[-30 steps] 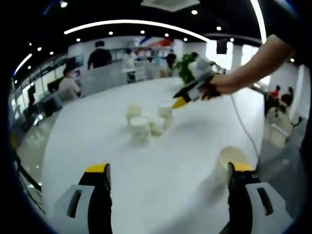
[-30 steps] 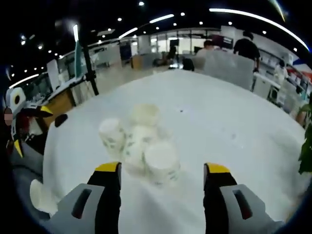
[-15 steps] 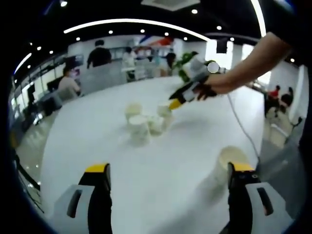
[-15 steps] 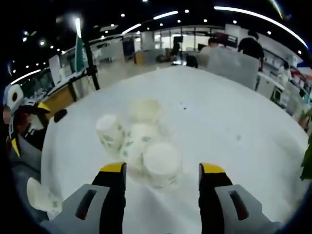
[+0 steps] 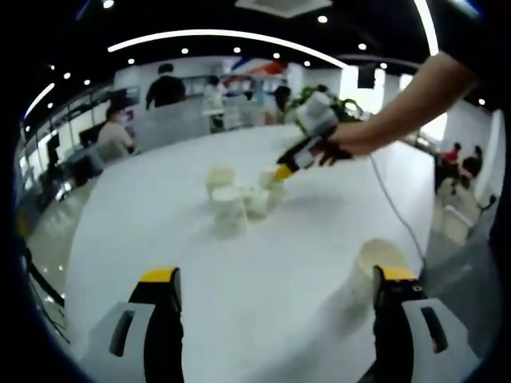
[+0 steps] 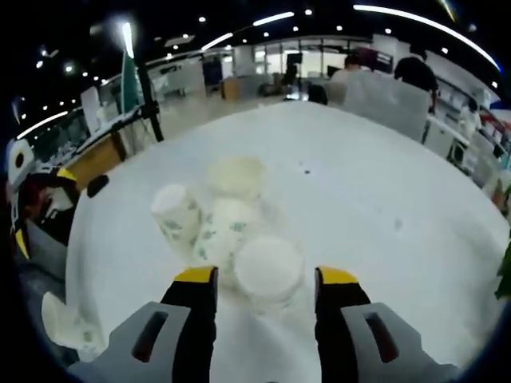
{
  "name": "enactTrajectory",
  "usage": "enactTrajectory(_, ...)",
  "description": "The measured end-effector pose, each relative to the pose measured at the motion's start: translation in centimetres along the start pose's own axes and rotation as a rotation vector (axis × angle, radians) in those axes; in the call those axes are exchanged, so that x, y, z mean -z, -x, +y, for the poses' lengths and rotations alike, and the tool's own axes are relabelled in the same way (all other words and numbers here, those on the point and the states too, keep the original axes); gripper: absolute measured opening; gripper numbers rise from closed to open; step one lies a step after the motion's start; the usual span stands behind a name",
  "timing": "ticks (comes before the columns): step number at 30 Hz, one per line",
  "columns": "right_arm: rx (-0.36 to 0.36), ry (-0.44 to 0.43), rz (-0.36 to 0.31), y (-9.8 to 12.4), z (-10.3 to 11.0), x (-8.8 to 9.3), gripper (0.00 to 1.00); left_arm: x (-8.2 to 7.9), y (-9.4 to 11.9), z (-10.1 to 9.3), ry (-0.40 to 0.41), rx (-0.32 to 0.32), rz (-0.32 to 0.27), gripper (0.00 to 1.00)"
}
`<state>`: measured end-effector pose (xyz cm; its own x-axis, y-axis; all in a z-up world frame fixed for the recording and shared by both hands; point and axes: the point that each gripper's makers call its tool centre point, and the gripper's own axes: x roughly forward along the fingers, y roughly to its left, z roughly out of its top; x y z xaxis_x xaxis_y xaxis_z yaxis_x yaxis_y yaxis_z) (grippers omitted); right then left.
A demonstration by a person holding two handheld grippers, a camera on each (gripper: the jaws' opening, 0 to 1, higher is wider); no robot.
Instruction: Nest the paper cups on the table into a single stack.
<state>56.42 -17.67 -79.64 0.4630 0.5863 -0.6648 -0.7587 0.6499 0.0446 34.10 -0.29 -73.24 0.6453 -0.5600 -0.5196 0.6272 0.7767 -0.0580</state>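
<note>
In the right gripper view, low centre, the nearest cup (image 6: 268,271) stands upright between the right gripper (image 6: 265,281)'s open, empty jaws, while the left gripper (image 5: 275,279), also open and empty, hangs far back.

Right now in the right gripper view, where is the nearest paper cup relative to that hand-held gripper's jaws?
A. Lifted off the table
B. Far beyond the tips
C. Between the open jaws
C: the nearest paper cup sits on the table, between the right hand-held gripper's spread jaws.

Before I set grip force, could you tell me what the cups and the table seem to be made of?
Cups: apparently thin paper, matte off-white, some with faint green print. Table: smooth white top with a dull sheen, perhaps laminate; hard to tell.
</note>
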Motion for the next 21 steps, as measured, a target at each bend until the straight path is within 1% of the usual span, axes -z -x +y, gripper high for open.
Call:
enactTrajectory(5, 0.001, 0.016, -0.002, -0.17, -0.33, -0.20, 0.43, 0.12, 0.02, 0.05, 0.002, -0.004, 0.001, 0.99)
enactTrajectory(9, -0.006, 0.039, 0.011, -0.55, -0.45, -0.06, 0.41, 0.21, -0.01, -0.06, 0.005, -0.002, 0.001, 0.99)
enactTrajectory(13, -0.010, 0.055, 0.027, -0.74, -0.60, 0.29, 0.34, 0.21, 0.02, -0.10, 0.007, -0.003, 0.001, 0.99)
enactTrajectory(17, -0.022, 0.066, 0.021, -0.61, -0.36, 0.36, 0.34, 0.25, 0.10, 0.06, 0.016, -0.007, -0.001, 0.99)
enactTrajectory(21, -0.022, 0.067, 0.028, -0.17, -0.45, 0.65, 0.34, 0.26, 0.13, 0.14, 0.014, -0.010, 0.000, 0.99)
